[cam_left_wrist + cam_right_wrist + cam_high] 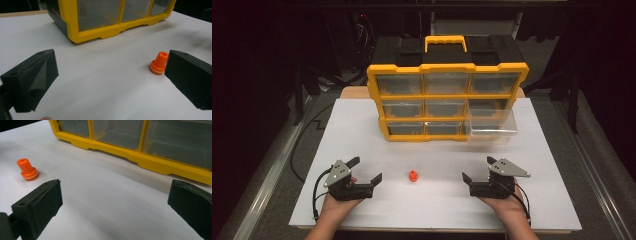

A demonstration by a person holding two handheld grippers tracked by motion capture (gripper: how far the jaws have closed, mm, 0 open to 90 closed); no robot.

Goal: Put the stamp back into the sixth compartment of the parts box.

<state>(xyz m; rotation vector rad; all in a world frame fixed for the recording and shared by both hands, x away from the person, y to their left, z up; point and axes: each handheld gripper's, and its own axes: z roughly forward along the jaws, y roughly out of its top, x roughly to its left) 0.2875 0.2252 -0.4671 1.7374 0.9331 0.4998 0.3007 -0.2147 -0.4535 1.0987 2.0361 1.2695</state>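
Observation:
A small orange cone-shaped piece (413, 175) stands upright on the white table (362, 125), midway between my two grippers. My left gripper (364, 170) rests at the near left, open and empty, with the orange piece (158, 63) just beside its right jaw. My right gripper (478, 169) rests at the near right, also open and empty; the orange piece (27, 169) lies off beyond its left jaw. Behind stands a yellow organizer (447, 100) of clear drawers, its bottom-right drawer (491, 132) pulled out.
The organizer (100, 22) has a yellow handle (445, 42) on top and a black back. The table's white top runs wide in front of it. Dark floor and cables lie to the left of the table.

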